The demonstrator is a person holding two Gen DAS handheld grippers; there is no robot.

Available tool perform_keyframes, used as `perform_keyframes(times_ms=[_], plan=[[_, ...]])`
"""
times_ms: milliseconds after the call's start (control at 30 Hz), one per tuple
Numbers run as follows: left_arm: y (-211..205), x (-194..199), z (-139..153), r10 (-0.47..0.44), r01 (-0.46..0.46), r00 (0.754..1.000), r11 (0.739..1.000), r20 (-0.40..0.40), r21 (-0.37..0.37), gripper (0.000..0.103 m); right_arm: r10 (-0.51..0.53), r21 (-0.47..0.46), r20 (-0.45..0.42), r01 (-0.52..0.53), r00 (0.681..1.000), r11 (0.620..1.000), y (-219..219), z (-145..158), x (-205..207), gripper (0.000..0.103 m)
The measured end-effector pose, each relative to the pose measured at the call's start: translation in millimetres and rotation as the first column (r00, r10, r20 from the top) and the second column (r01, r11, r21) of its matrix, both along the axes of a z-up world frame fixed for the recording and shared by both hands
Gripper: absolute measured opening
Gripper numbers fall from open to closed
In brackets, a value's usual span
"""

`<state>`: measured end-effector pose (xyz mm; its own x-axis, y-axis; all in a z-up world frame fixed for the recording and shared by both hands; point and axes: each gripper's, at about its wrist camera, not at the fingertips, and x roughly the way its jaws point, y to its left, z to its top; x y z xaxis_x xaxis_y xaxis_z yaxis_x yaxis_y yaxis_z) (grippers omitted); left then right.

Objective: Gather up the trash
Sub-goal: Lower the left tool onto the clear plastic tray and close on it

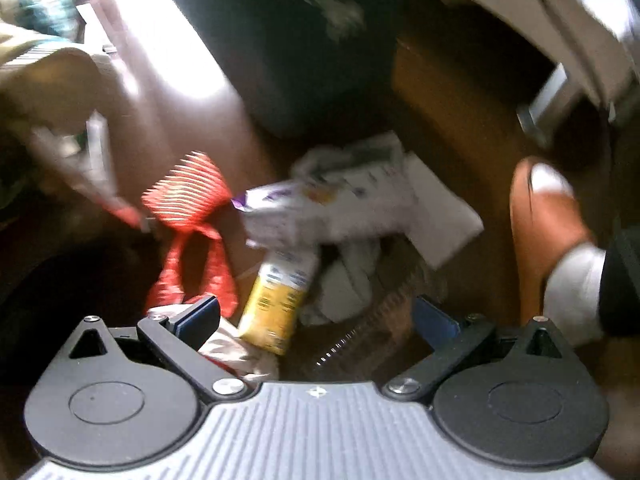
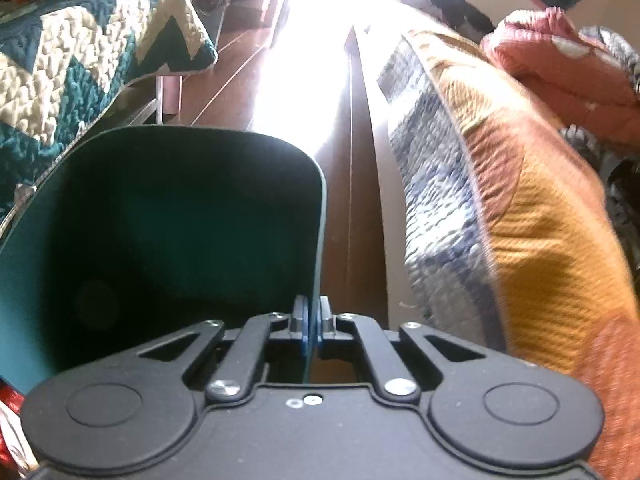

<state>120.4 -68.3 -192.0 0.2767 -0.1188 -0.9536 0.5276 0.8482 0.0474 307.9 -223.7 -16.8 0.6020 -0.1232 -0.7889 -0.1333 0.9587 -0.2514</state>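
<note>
In the left wrist view a blurred heap of trash lies on the brown floor: a yellow carton (image 1: 276, 304), a white and purple box (image 1: 320, 208), a red striped wrapper (image 1: 188, 196) and crumpled white paper (image 1: 348, 280). My left gripper (image 1: 316, 316) hangs open just over the heap, with the carton's lower end between its fingers and no pad pressing on it. In the right wrist view my right gripper (image 2: 311, 320) is shut on the thin side wall of a dark teal bin (image 2: 160, 208), whose open mouth faces the camera.
A foot in a brown slipper and white sock (image 1: 548, 216) stands right of the heap. A dark container (image 1: 304, 60) sits beyond it. Quilted beds flank the aisle: teal and cream (image 2: 80, 64) on the left, orange and blue (image 2: 500, 184) on the right. Glare floods the floor ahead.
</note>
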Motion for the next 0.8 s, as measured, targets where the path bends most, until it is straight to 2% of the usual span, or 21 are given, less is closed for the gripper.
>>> perform_keyframes(times_ms=[100, 200, 333, 467, 600, 667, 700, 733, 800], plan=[[-9, -5, -24, -0.09, 0.093, 0.995, 0.995, -0.053, 0.048, 0.103, 0.029, -0.03, 0.007, -0.029, 1.0, 0.999, 7, 2, -7, 0.003], [-17, -11, -59, -0.165, 0.177, 0.982, 0.973, -0.091, 0.148, 0.102, 0.03, -0.034, 0.008, -0.029, 1.0, 0.999, 9, 3, -9, 0.004], [-22, -20, -87, -0.226, 0.247, 0.966, 0.948, -0.122, 0.2, 0.102, 0.031, -0.036, 0.005, -0.031, 0.999, 0.999, 11, 4, -10, 0.004], [-26, -30, -106, -0.296, 0.317, 0.948, 0.917, -0.118, 0.243, 0.101, 0.03, -0.042, 0.007, -0.029, 1.0, 0.999, 12, 4, -10, 0.004], [-30, -35, -107, -0.323, 0.33, 0.944, 0.909, -0.074, 0.254, 0.1, 0.037, -0.045, 0.01, -0.036, 0.999, 0.998, 14, 4, -11, 0.004], [-33, -38, -103, -0.335, 0.337, 0.941, 0.907, -0.05, 0.251, 0.094, 0.037, -0.047, 0.012, -0.037, 0.999, 0.998, 15, 4, -11, 0.004], [-35, -41, -101, -0.342, 0.341, 0.939, 0.906, -0.043, 0.251, 0.088, 0.038, -0.046, 0.012, -0.037, 0.999, 0.998, 15, 5, -12, 0.004], [-37, -42, -100, -0.349, 0.347, 0.936, 0.904, -0.04, 0.25, 0.077, 0.038, -0.046, 0.011, -0.037, 0.999, 0.998, 15, 5, -12, 0.004], [-41, -42, -98, -0.349, 0.352, 0.935, 0.903, -0.057, 0.245, 0.066, 0.038, -0.048, 0.012, -0.038, 0.999, 0.998, 16, 5, -12, 0.004]])
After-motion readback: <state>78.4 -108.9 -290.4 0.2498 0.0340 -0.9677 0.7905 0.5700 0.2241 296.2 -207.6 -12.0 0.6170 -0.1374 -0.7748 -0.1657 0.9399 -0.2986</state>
